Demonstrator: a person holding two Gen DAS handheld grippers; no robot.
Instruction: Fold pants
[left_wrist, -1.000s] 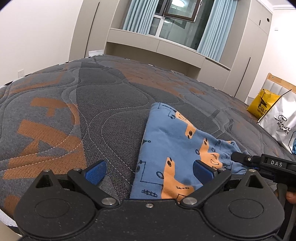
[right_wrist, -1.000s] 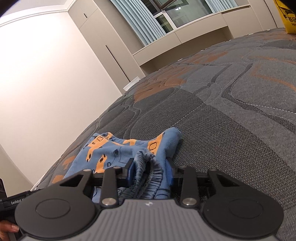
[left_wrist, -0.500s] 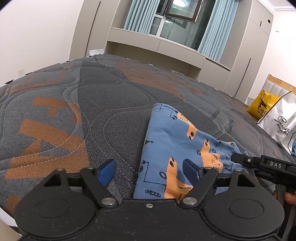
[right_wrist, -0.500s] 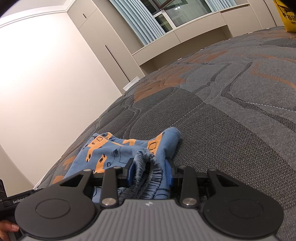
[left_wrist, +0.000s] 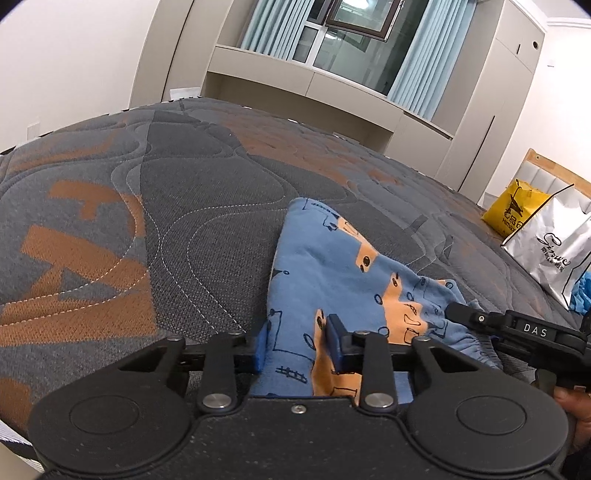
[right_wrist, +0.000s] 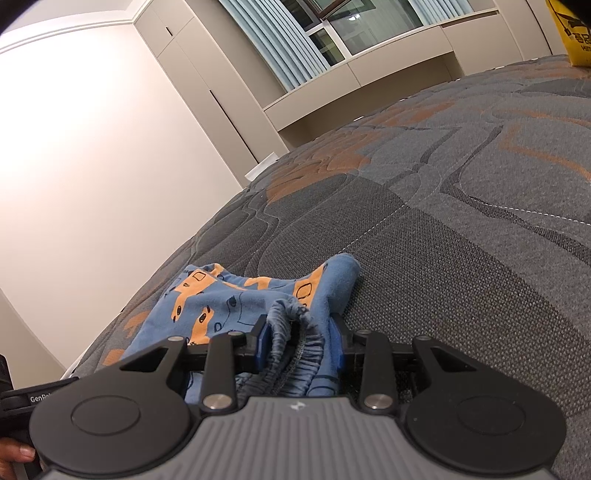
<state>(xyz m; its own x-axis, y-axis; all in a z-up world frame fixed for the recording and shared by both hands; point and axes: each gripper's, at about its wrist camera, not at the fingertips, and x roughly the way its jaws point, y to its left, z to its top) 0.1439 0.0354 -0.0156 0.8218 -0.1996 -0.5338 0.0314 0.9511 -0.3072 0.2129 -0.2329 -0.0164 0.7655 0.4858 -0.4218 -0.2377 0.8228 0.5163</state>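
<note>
Blue pants (left_wrist: 332, 266) with an orange car print lie bunched on the grey and orange mattress (left_wrist: 184, 206). My left gripper (left_wrist: 297, 343) is closing its jaws on the pants' near left edge, and the blue pads press a fold of cloth between them. In the right wrist view the pants (right_wrist: 221, 299) spread to the left, and my right gripper (right_wrist: 299, 343) is shut on the gathered elastic waistband (right_wrist: 291, 332), its jaws tightening slightly. Both grippers sit low over the mattress, side by side.
A yellow bag (left_wrist: 513, 212) and a silver bag (left_wrist: 550, 247) stand at the mattress's far right by a headboard. A person's hand (left_wrist: 572, 413) holds the right tool's black body (left_wrist: 532, 332). Cabinets and a curtained window lie beyond the bed.
My left gripper's jaws have gone from wide open to closed on the pants' edge, pinching up a fold. The right gripper keeps its grip on the waistband, unmoved.
</note>
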